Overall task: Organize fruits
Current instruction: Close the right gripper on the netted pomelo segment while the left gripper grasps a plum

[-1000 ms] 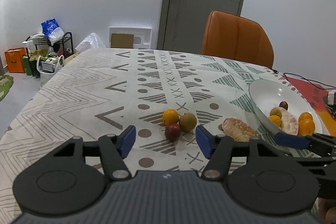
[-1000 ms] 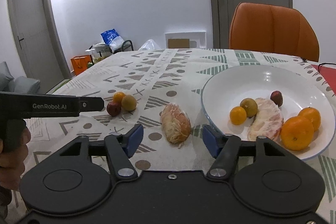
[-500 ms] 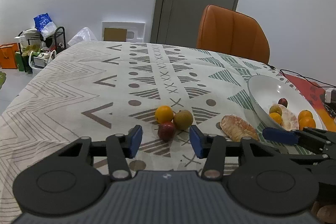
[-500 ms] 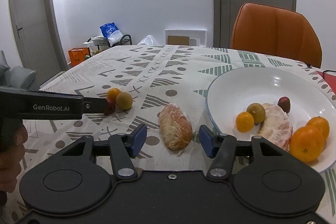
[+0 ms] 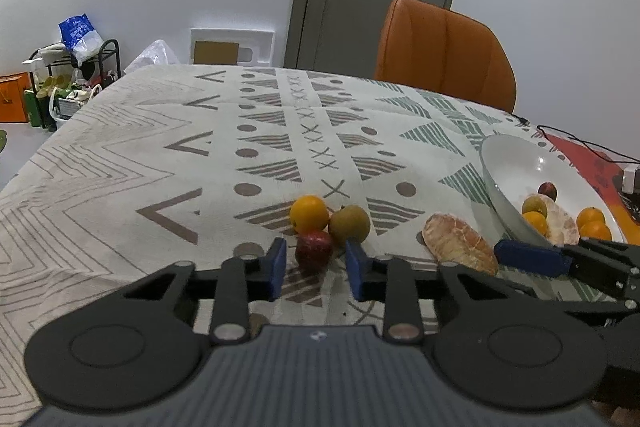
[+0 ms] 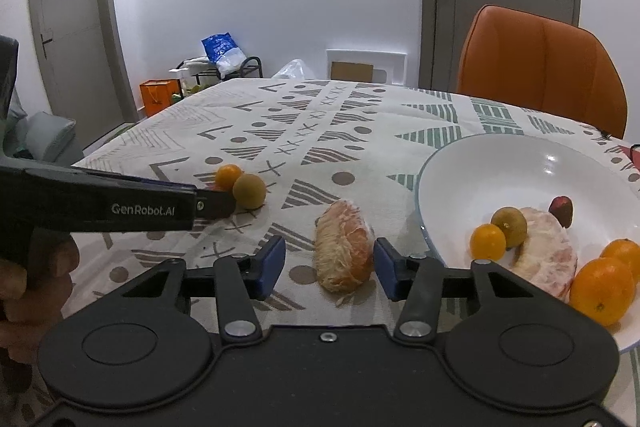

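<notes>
On the patterned tablecloth lie a small red fruit (image 5: 314,250), an orange (image 5: 309,213) and a brown-green fruit (image 5: 350,223), touching one another. My left gripper (image 5: 316,269) is open, its fingers either side of the red fruit, just short of it. A peeled pomelo piece (image 6: 345,246) lies left of the white bowl (image 6: 500,163). My right gripper (image 6: 330,267) is open around the pomelo piece's near end. The bowl holds oranges (image 6: 602,289), a second pomelo piece (image 6: 550,255), a brown-green fruit (image 6: 509,227) and a small red fruit (image 6: 561,209).
An orange chair (image 5: 444,53) stands at the table's far side. A red mat with a cable (image 5: 588,155) lies beyond the bowl at the right. A rack with bags (image 5: 76,75) stands on the floor at the left.
Both grippers have moved forward and lower. The left one's fingers have narrowed and now flank the red fruit. The right one now flanks the pomelo piece.
</notes>
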`<state>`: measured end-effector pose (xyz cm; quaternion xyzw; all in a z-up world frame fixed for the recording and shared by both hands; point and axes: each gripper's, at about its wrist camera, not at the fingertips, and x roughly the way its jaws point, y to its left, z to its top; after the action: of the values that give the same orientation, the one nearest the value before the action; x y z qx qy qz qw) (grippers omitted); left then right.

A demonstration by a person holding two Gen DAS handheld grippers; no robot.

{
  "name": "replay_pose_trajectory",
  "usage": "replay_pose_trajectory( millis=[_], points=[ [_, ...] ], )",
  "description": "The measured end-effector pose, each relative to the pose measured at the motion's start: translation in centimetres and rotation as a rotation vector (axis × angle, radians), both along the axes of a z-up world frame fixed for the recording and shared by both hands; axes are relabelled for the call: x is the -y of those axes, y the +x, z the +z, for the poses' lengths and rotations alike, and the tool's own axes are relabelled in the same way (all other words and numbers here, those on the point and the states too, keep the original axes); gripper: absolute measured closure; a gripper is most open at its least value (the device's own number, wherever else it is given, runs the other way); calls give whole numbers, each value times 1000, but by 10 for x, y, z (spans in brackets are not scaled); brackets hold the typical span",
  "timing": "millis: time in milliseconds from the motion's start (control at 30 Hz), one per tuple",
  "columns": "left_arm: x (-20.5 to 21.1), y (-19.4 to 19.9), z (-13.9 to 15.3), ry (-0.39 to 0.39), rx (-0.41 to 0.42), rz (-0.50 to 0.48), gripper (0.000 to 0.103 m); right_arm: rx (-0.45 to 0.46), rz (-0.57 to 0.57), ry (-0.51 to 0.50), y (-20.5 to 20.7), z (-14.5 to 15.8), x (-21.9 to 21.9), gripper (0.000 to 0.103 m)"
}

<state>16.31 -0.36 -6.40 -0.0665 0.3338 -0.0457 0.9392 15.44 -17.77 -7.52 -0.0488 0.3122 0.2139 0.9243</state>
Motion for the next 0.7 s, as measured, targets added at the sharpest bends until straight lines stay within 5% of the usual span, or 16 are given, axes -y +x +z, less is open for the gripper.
replay_pose_trajectory(
  millis=[700],
  points=[
    [-22,-11,11,-10,26,20,83,41,7,-151,7,-9,-28,57]
  ],
)
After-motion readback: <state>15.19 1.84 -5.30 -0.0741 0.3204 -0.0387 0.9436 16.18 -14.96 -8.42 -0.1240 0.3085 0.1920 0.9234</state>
